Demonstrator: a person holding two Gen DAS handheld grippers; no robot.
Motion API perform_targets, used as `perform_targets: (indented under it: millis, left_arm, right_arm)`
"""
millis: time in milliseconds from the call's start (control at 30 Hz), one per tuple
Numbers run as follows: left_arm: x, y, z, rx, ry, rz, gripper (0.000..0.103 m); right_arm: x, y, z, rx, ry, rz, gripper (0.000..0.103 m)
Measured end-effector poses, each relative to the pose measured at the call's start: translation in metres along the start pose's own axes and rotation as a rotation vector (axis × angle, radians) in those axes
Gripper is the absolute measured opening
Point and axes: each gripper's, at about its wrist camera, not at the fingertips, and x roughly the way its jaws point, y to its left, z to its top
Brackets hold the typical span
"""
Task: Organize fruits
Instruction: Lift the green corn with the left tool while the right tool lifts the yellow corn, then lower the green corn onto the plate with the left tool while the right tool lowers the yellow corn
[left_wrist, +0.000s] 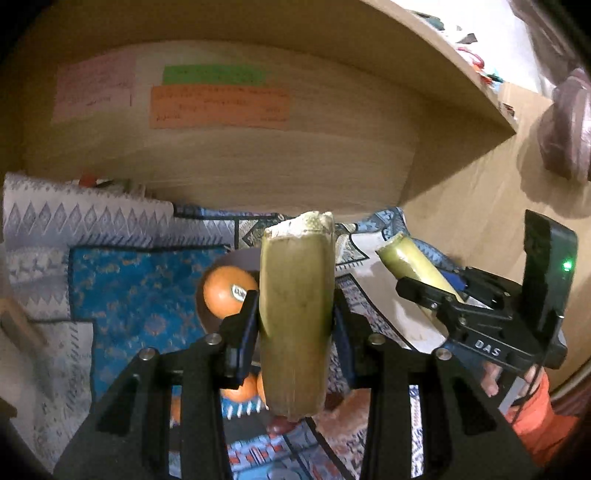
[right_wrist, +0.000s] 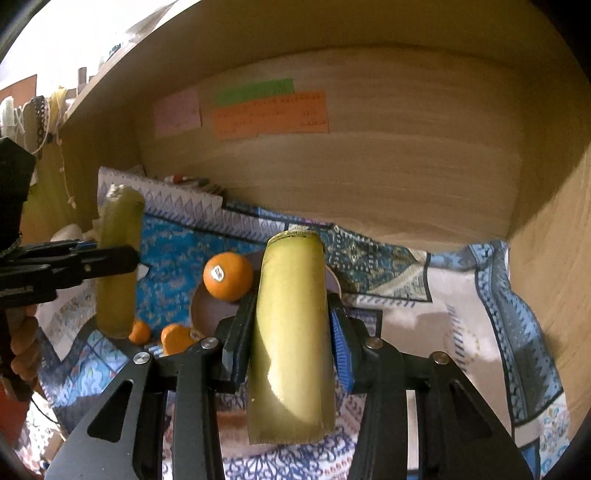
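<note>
Yellow-green banana pieces, one clamped in each gripper above the patterned cloth.

Left gripper and right gripper each pinch a banana piece mid-length; the fruit looks light, soft and easily bruised, so grip gently at the firm middle. Oranges lie below.

cane pieces: two, yellow-green, upright, aloft; orange: stickered, in bowl

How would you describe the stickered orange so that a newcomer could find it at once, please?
Start at the patterned cloth spread inside the wooden alcove and find the brown bowl near its middle. The orange rests in it, the only one bearing a white sticker.
</note>
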Motion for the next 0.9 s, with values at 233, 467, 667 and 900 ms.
perform_targets:
  millis: [233, 467, 667, 900]
  left_arm:
    - [0.041, 0.004, 0.011, -0.007, 0.049, 0.023, 0.038]
    - [0.084, 0.009, 0.015, -0.015, 0.122, 0.033, 0.038]
    - [0.114, 0.009, 0.019, 0.003, 0.166, 0.045, 0.038]
    - [0.143, 0.013, 0.017, -0.004, 0.221, 0.059, 0.038]
  right_arm:
    - [0.019, -0.004, 0.013, -0.014, 0.014, -0.003, 0.034]
    - [0.040, -0.009, 0.024, -0.027, 0.040, -0.001, 0.034]
    - [0.052, -0.015, 0.025, -0.019, 0.057, 0.005, 0.034]
    - [0.063, -0.019, 0.023, -0.007, 0.082, 0.000, 0.034]
